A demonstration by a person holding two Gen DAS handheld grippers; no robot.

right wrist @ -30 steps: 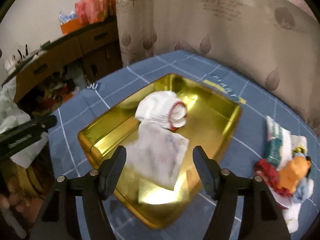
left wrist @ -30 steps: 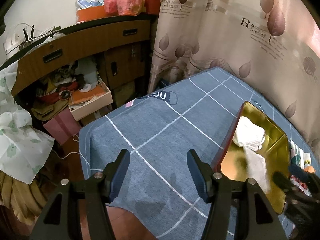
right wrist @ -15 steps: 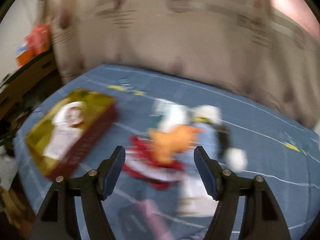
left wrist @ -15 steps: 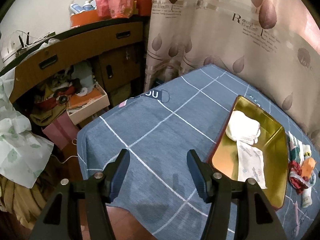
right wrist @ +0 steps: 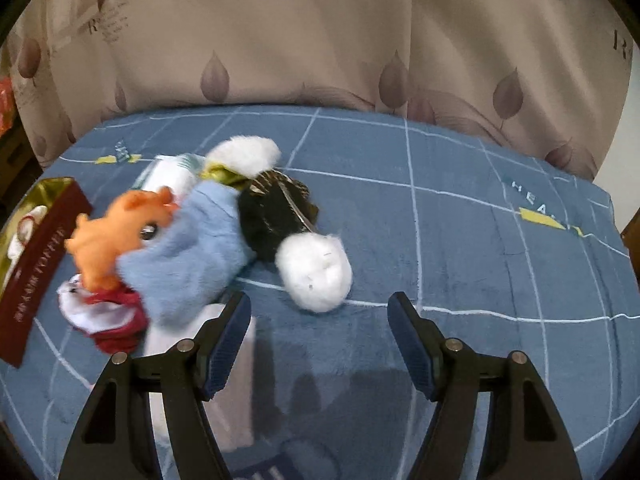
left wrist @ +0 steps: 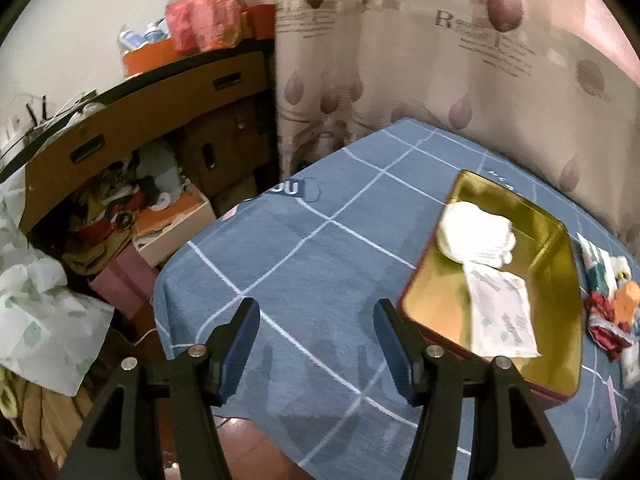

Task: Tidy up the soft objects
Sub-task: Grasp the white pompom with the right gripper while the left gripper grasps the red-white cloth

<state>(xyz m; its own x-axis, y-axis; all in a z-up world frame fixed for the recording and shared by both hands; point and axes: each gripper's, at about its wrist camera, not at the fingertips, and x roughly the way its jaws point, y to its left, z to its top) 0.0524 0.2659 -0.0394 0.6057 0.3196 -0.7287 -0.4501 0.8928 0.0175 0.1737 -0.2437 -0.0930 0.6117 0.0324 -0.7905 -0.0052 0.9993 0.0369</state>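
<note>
Tin (left wrist: 560, 240) as landmark. Inside it: rolled white sock (left wrist: 476, 232) and flat printed cloth (left wrist: 504, 316), so part sorted. Left to do: pile (right wrist: 180, 240) just beside the tin, holding blue plush, orange toy, red cloth and a black item with white pom-poms.

Left tongs (left wrist: 316, 340) spread, empty, beside the tin. Right tongs (right wrist: 320, 332) spread, empty, near the pile.

Bench under blue checked cloth (left wrist: 312, 248); leaf curtain (right wrist: 320, 40) behind; cluttered cabinet (left wrist: 140, 140) beyond.

I count one gold tin (left wrist: 560, 240) holding two white cloth pieces (left wrist: 476, 232), one heap of soft items (right wrist: 192, 240) beside it, and my two tools (left wrist: 316, 340) (right wrist: 320, 340).
</note>
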